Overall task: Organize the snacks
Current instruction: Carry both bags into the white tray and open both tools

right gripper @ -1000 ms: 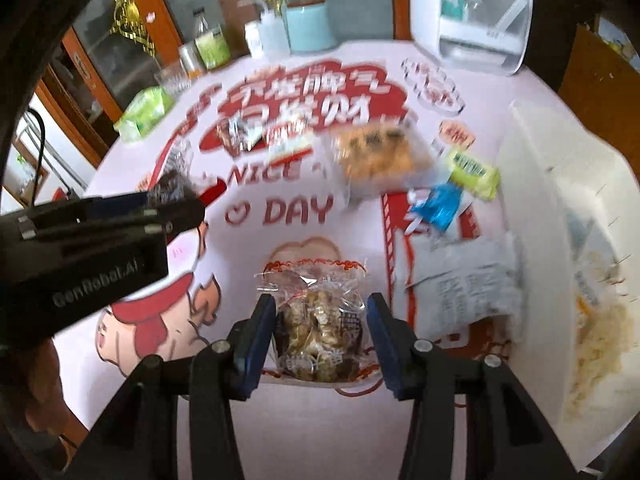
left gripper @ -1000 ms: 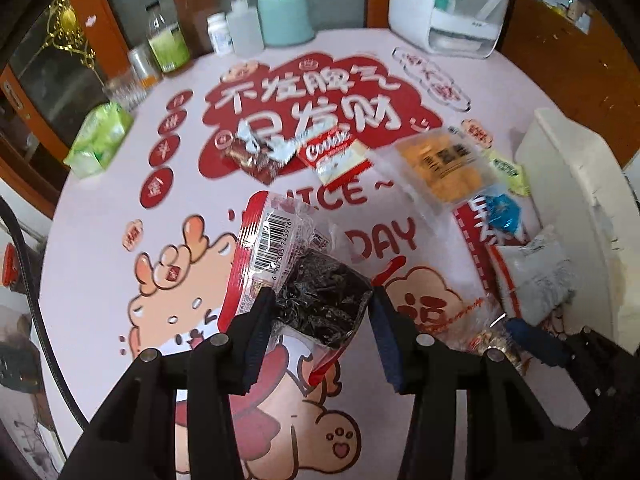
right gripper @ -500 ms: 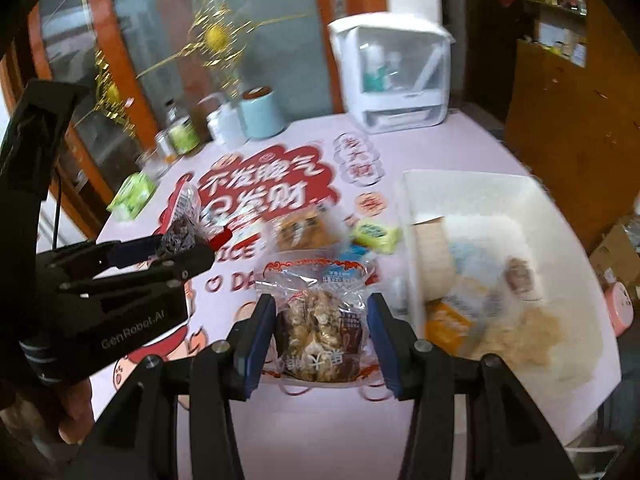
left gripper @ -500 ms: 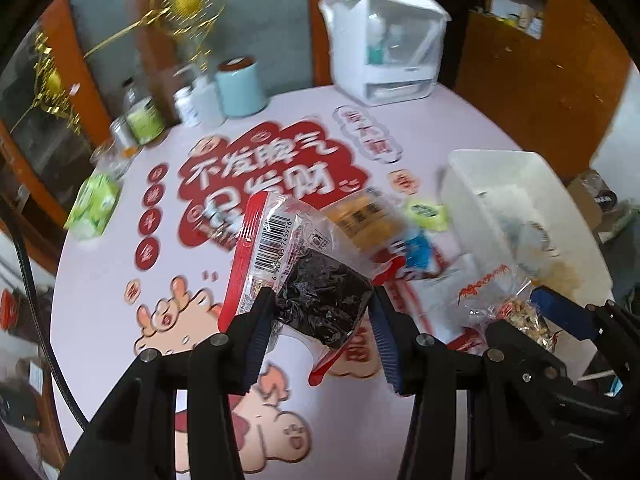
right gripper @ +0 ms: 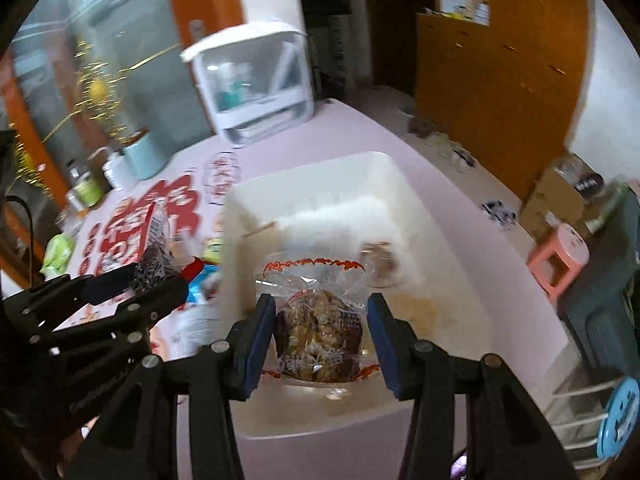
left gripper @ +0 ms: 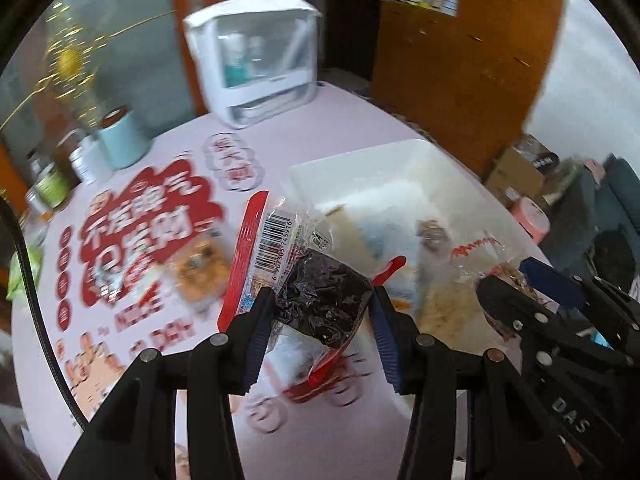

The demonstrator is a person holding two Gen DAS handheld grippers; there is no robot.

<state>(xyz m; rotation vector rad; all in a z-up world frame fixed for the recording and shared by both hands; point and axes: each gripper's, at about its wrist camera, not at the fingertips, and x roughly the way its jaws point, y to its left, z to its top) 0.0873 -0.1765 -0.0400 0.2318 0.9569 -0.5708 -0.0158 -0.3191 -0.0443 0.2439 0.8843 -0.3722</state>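
Left wrist: red-edged snack packet [left gripper: 296, 276] upright in tongs [left gripper: 322, 312]

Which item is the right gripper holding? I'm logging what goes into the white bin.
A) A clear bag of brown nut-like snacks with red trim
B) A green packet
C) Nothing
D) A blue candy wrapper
A: in the right wrist view the right gripper has its blue pads closed on the clear snack bag with red trim, held over the white bin; the left gripper holds a dark snack packet.
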